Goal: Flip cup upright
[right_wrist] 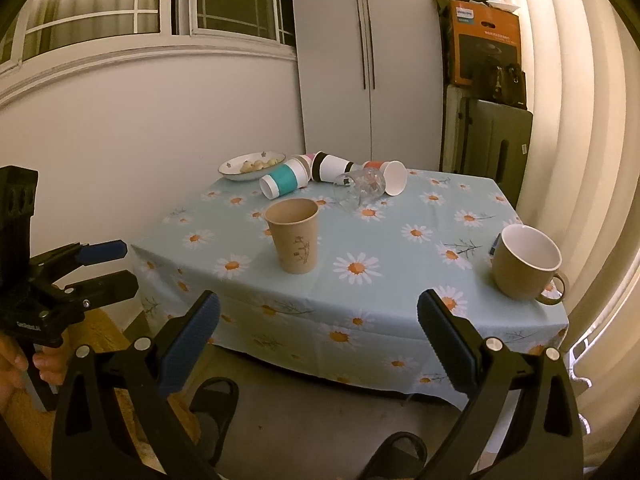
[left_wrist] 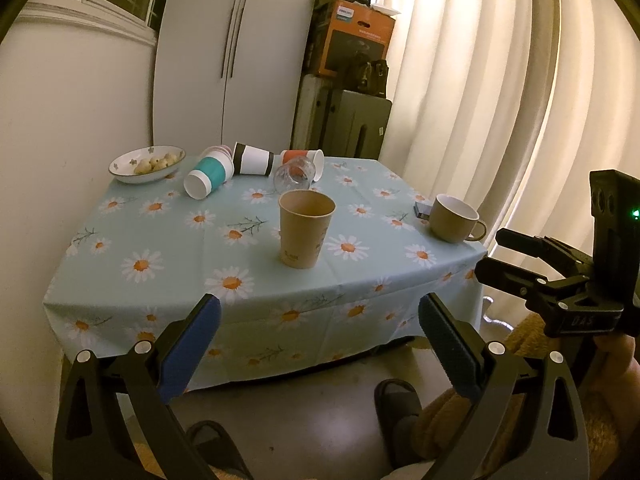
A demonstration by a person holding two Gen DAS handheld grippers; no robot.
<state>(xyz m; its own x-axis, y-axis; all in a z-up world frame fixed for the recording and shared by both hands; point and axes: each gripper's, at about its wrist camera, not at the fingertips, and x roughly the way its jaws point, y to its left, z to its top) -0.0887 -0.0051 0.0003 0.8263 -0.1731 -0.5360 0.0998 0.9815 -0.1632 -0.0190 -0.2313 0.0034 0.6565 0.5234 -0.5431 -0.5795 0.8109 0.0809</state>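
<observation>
A brown paper cup (left_wrist: 306,233) stands upright near the table's front middle; it also shows in the right wrist view (right_wrist: 294,235). A tan mug (left_wrist: 454,218) (right_wrist: 524,262) stands upright at the right edge. At the back lie a teal-banded cup (left_wrist: 208,174) (right_wrist: 285,179), a black-and-white cup (left_wrist: 254,159) (right_wrist: 334,167), a red-and-white cup (left_wrist: 306,159) (right_wrist: 390,176) and a clear glass (left_wrist: 294,176) (right_wrist: 358,186), all on their sides. My left gripper (left_wrist: 320,320) is open and empty, in front of the table. My right gripper (right_wrist: 318,318) is open and empty too.
A white bowl (left_wrist: 120,170) (right_wrist: 228,168) with small round food sits at the back left. A small dark object (left_wrist: 422,209) lies behind the mug. A wardrobe, stacked boxes and curtains stand behind the daisy-print table (left_wrist: 160,240). Slippered feet are below.
</observation>
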